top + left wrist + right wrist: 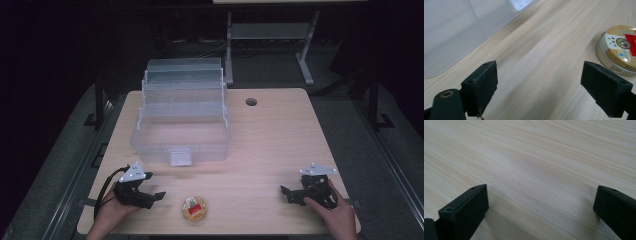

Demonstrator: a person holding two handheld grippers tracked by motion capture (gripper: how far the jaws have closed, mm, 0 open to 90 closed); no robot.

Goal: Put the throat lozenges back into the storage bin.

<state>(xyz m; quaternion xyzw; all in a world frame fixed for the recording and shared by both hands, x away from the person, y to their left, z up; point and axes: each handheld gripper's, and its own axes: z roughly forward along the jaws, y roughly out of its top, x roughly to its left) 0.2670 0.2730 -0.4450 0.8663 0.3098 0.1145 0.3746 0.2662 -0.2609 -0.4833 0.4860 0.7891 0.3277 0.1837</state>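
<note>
Dark room, black floor, a grey desk frame in the far background.

Table (280,135): pale wood grain, with a round cable hole (251,102) near the far edge.

Storage box (181,131): clear plastic, standing at the far left of the table with its lid (183,70) tipped back and its stepped trays fanned out, so the deep base lies open from above. A latch (180,157) hangs at the middle of the near wall. Judged ready to receive something.

Round tin (194,208): gold rim, printed lid with a red patch, lying flat at the near edge, well apart from the box and just right of the left gripper (151,196). Untouched.

Left gripper: held low over the table at the near left, jaws spread wide with nothing between them. In the left gripper view the tin (620,48) sits just beyond the right-hand jaw and the box wall (454,32) lies to the far left. The spread looks wide enough to take the tin across its width.

Right gripper (291,195): held at the near right, jaws likewise wide apart over bare wood (536,170), well apart from the tin, seemingly waiting.
</note>
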